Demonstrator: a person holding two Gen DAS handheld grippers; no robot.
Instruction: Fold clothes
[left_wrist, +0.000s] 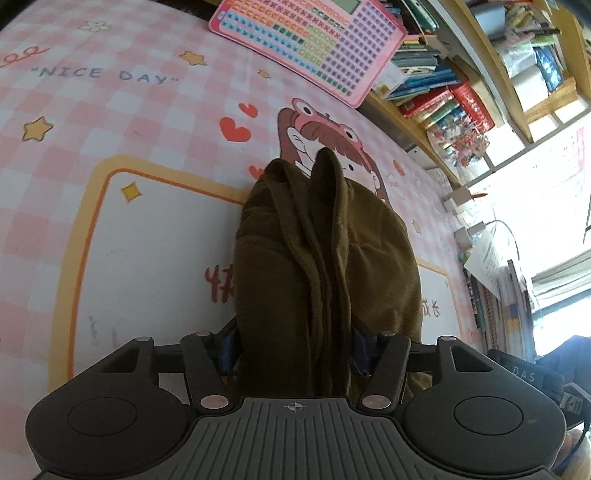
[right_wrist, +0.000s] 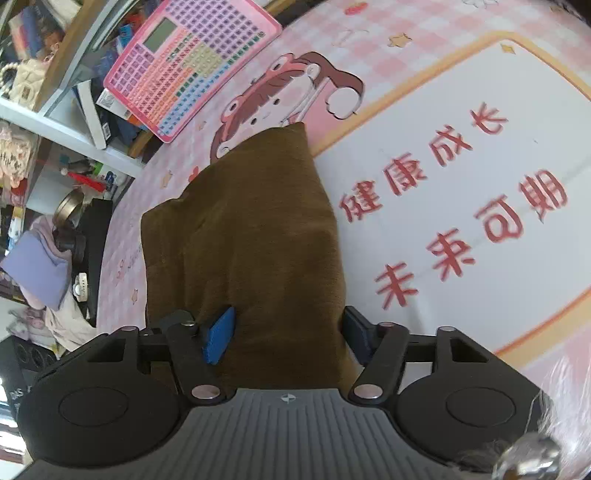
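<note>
The olive-brown garment (left_wrist: 325, 258) lies bunched on the pink checked desk mat (left_wrist: 110, 110), running straight out ahead of both grippers. In the left wrist view I see several stacked edges and folds gathered between the jaws of the left gripper (left_wrist: 291, 350); the cloth fills the gap, but the pads are mostly hidden behind it, so I can't tell whether they press. In the right wrist view the smoother folded face sits between the jaws of the right gripper (right_wrist: 286, 334). Its blue pad (right_wrist: 219, 334) lies against the top of the fabric rather than squeezing it from the side, and the other finger stands just beside the cloth edge, so I read those jaws as apart.

I judge I'm mid-fold, with the garment already doubled into a narrow bundle. The next move needs a firm pinch on all layers at both near corners before carrying them forward, away from the grippers. The pink keyboard toy (left_wrist: 314, 44) lies well beyond.
</note>
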